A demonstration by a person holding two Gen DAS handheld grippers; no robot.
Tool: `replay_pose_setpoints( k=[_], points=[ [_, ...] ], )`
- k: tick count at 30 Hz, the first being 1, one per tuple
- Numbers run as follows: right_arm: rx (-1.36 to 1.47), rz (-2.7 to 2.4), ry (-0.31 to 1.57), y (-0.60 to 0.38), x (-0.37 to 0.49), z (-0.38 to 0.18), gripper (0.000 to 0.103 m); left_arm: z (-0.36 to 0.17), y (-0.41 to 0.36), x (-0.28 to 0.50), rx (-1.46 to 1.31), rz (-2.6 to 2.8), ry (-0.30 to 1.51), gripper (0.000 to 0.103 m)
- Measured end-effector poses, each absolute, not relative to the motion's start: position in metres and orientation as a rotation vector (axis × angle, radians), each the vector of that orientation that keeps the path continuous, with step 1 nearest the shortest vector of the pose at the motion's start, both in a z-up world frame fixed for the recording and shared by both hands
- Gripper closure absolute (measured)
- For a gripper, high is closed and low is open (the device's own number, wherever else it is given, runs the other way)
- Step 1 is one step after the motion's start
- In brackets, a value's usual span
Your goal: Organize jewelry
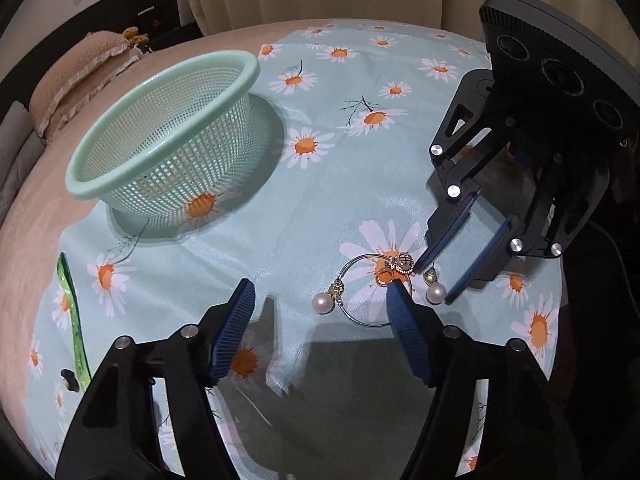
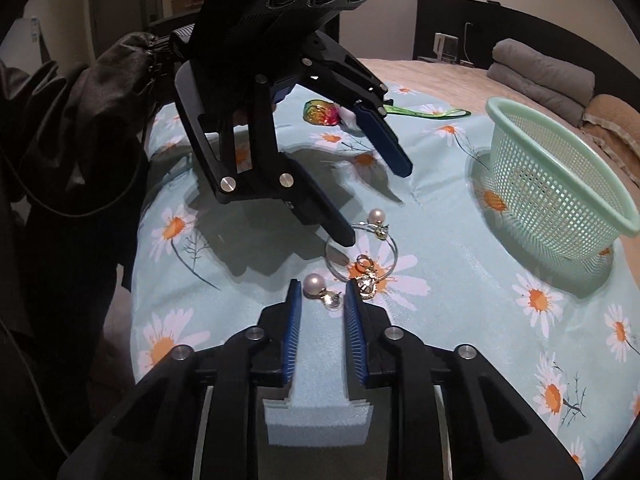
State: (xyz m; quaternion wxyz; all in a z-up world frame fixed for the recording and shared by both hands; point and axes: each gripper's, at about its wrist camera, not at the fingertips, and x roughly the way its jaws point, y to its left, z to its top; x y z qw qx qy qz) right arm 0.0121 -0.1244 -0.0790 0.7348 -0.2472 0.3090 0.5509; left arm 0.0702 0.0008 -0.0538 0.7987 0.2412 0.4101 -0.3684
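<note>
Jewelry (image 1: 384, 280) lies on the daisy cloth (image 1: 304, 216) between both spread grippers, left (image 1: 320, 300), right (image 2: 320, 292); bare cloth toward the basket (image 1: 168, 140) at 10 o'clock; bed's edge beyond.

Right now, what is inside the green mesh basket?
No jewelry shows inside the green mesh basket; through its wall only daisy cloth is visible. Its near wall hides part of the bottom. Both pearl earrings lie outside.

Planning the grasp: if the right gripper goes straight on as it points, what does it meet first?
Probably the near pearl earring, lying just ahead between the open right gripper's fingertips; depth is uncertain.
</note>
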Motion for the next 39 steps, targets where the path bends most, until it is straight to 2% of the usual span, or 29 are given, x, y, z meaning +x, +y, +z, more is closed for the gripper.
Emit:
replay_pose_setpoints(
  k=[8, 11, 32, 39],
  points=[
    [-0.591, 1.215, 0.658, -0.123, 0.01, -0.078, 0.088, -0.064, -0.003, 0.073, 0.539, -0.784, 0.921, 0.067],
    [-0.59, 1.224, 0.677, -0.123, 0.012, -0.079, 0.088, -0.064, -0.002, 0.074, 0.52, -0.796, 0.931, 0.071],
    [-0.59, 1.241, 0.713, -0.119, 0.019, -0.082, 0.087, -0.052, 0.029, 0.065, 0.502, -0.733, 0.939, 0.072],
    [-0.573, 1.246, 0.755, -0.118, 0.024, -0.082, 0.087, -0.062, 0.009, 0.063, 0.619, -0.744, 0.942, 0.072]
  ],
)
